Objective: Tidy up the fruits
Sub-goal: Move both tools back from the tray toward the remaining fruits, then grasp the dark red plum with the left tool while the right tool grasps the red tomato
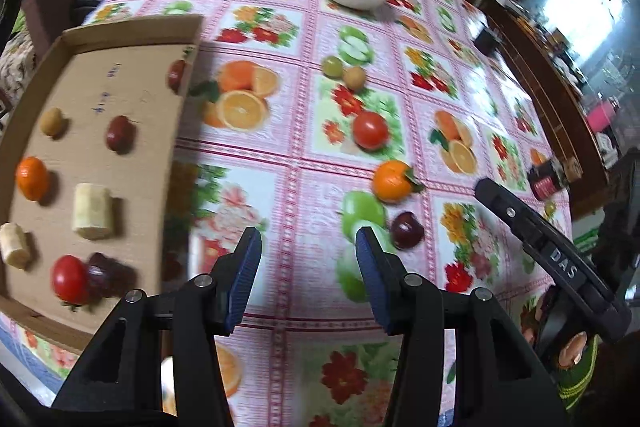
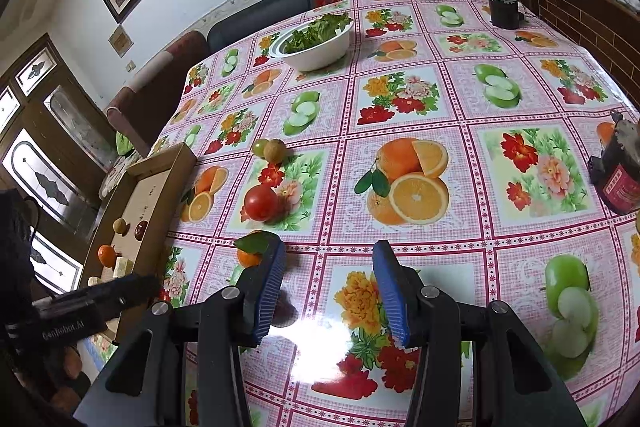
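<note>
From the left wrist we see our left gripper [image 1: 308, 259] with its jaws apart and nothing between them, above the fruit-print tablecloth [image 1: 296, 147]. A dark plum [image 1: 407, 229], a tangerine [image 1: 393, 181], a tomato [image 1: 370, 129] and two small green-brown fruits [image 1: 344, 71] lie loose on it. The cardboard tray [image 1: 120, 35] on the left holds fruit already.

From the right wrist our right gripper [image 2: 329, 287] also stands apart, empty; the tangerine [image 2: 250, 251] sits just beyond its left finger, the tomato [image 2: 261, 203] farther on, near the tray [image 2: 160, 167].
</note>
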Motion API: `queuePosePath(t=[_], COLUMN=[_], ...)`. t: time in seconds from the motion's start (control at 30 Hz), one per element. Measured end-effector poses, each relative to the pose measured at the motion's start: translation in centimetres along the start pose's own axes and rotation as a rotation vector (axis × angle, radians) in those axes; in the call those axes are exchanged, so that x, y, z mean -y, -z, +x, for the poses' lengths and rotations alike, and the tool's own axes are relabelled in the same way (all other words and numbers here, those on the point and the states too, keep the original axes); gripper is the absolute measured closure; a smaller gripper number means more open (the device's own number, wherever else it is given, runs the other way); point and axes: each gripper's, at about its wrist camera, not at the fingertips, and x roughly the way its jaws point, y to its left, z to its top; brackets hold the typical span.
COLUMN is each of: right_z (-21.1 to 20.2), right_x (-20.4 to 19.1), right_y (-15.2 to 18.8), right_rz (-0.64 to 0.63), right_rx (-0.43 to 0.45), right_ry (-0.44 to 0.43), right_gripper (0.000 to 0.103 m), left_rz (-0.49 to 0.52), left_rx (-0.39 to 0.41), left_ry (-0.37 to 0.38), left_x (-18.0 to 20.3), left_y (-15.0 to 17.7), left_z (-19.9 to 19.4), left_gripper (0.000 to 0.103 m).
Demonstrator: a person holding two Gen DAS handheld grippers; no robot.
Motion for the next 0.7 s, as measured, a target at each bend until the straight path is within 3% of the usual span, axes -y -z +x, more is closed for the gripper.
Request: queuePosePath(t=[0.13, 0.37, 0.7], right_z=[-0.1, 0.6, 7.8], right_x=[0.2, 0.1, -4.4], right_y=[0.0, -1.2, -4.8], right_rz=[0.001, -0.026, -0.237], right_rx=[0.000, -0.003, -0.139], right_ry=[0.000, -0.011, -0.077], right_gripper=[0.055, 0.055, 0.055], left_rz=[0.032, 0.077, 0.048], left_rx=[-0.041, -0.080, -0.071], left_ry=[0.092, 0.147, 0.257], left_x=[1.7, 4.2, 4.5], left_y=[0.4, 0.8, 0.0], left_z=[1.3, 3.7, 5.4], left_gripper=[0.055, 0.056, 0.056])
